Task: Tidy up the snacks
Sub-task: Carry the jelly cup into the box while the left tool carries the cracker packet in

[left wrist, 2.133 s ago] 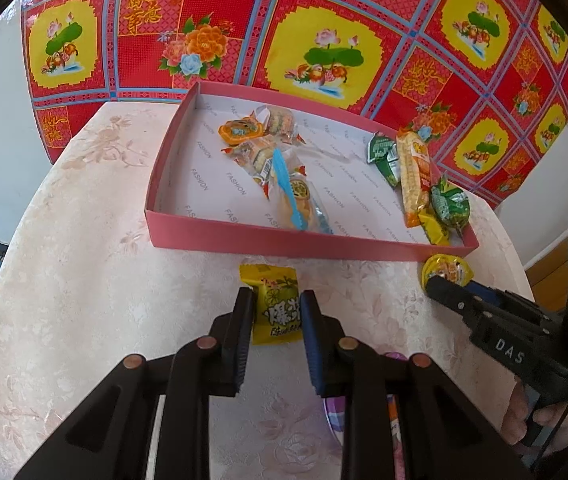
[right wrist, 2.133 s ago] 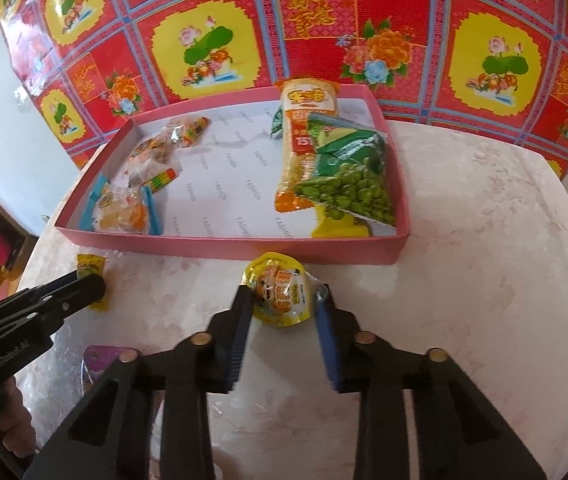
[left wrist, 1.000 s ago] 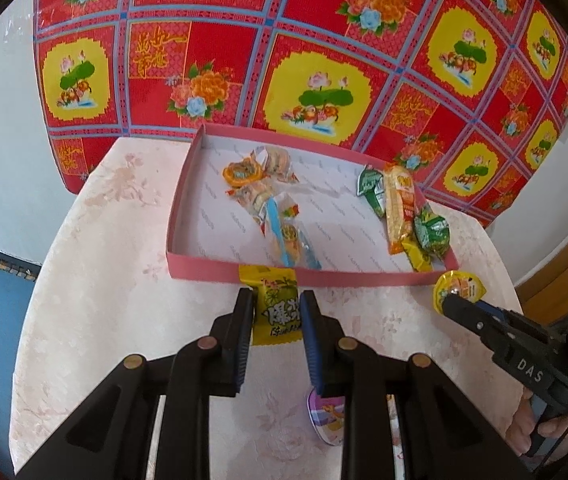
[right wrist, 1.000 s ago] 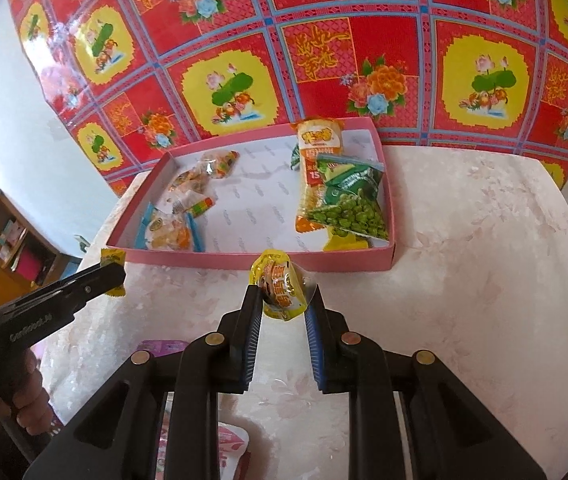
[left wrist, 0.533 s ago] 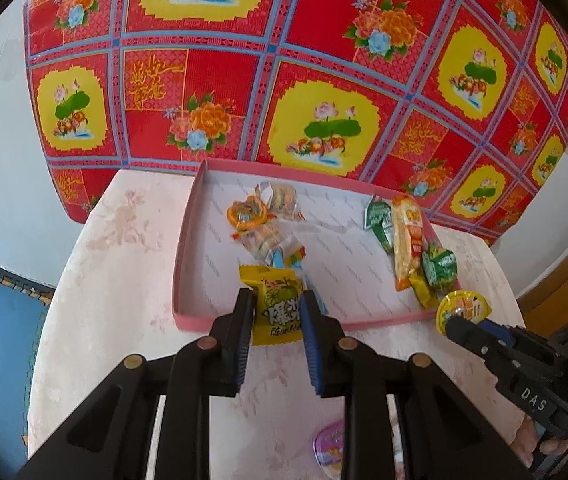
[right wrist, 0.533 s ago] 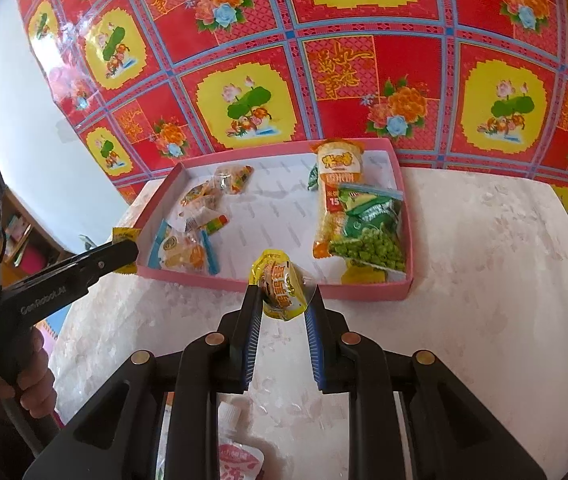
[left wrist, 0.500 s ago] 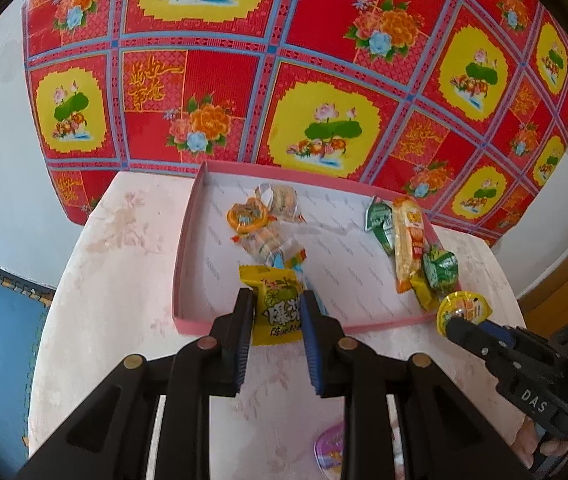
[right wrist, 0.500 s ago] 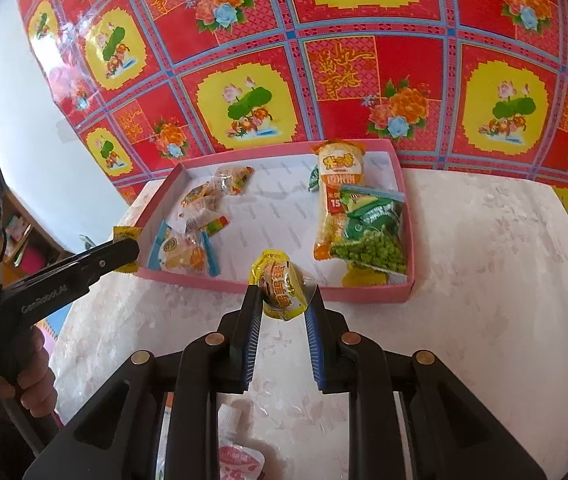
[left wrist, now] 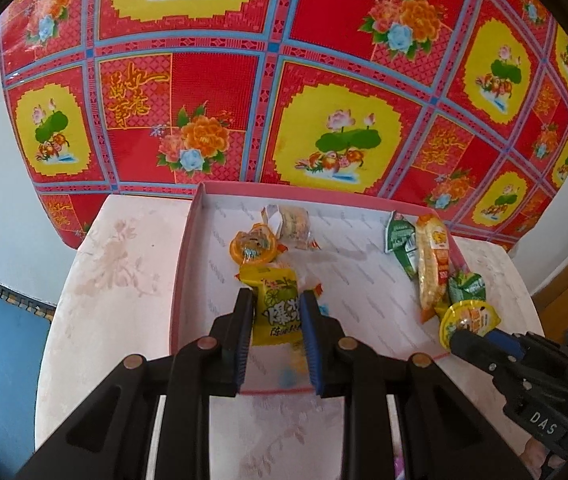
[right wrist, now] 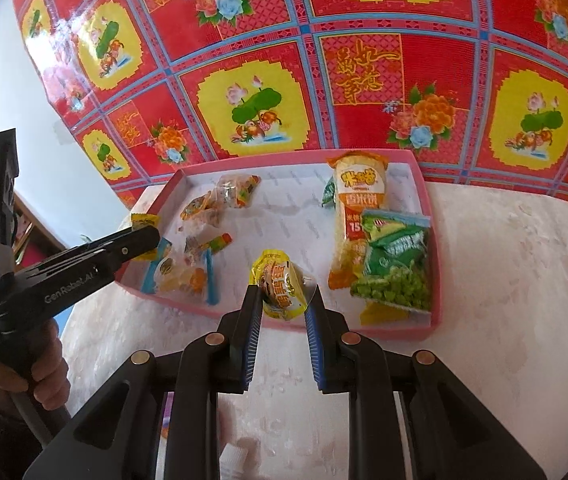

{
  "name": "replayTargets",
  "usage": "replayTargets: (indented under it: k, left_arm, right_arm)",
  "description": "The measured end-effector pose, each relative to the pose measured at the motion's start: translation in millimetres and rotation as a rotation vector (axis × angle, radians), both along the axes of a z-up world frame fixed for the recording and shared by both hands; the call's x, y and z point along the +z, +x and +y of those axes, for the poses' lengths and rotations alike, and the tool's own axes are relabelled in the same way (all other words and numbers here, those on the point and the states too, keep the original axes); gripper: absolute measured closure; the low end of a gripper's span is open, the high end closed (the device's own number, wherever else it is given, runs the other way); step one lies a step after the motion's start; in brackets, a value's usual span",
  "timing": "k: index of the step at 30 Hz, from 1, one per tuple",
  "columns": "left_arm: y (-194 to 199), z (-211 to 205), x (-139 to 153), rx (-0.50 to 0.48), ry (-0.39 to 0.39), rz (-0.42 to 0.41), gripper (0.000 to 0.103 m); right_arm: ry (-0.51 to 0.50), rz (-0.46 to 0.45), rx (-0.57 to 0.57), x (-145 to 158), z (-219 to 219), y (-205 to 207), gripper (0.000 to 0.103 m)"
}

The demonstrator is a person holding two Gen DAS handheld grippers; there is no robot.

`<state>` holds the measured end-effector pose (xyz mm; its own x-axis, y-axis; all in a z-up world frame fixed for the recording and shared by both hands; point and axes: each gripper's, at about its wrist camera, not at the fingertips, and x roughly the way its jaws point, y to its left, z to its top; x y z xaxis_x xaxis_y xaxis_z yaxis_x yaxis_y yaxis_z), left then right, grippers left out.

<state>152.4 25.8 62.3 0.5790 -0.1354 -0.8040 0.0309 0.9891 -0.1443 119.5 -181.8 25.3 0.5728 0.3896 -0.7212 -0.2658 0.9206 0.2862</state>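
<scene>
While both grippers hang over the pink tray [left wrist: 182,264], left to right across the counter [left wrist: 112,280]:

Far left, in the right wrist view: a hand [right wrist: 42,372] wrapped round the black handle of the left gripper [left wrist: 276,316]. Left gripper pinching a yellow snack packet [left wrist: 276,304] with green print, pads pressed on both its sides, packet upright and clear of the tray floor. Held above the left half of the tray, over the pile of clear-wrapped sweets [right wrist: 188,276] with blue edges.

Further back in the left half: a round orange-rimmed jelly cup [left wrist: 252,245] and a clear-wrapped biscuit [left wrist: 291,222], just beside each other, near the far wall.

Middle, in the right wrist view: right gripper [right wrist: 284,300] clamped on a small yellow jelly cup [right wrist: 282,288], pads squeezing its two sides, cup tilted, foil face toward the camera. Held above the near wall of the tray, roughly at its middle.

Right half of the tray: long orange-and-white rice cracker pack [right wrist: 357,216] lying lengthways; a small green packet [right wrist: 328,192] at its far left side; a green pea bag [right wrist: 397,260] lying over its near right part, touching it; a yellow packet corner [right wrist: 383,314] poking out beneath the pea bag by the near wall.

Behind everything: red floral cloth [right wrist: 363,72] with yellow medallions, hanging past the far edge of the counter.
</scene>
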Motion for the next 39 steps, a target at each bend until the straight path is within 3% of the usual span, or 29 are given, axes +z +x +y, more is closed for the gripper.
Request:
replayTargets:
  k: [21, 39]
  left_arm:
    - [37, -2, -28, -0.001, 0.018, 0.012, 0.078]
    - [56, 4, -37, 0.029, 0.019, 0.012, 0.077]
  right_arm:
    - [-0.008, 0.004, 0.019, -11, 19, 42, 0.080]
    - [-0.002, 0.061, -0.005, -34, 23, 63, 0.080]
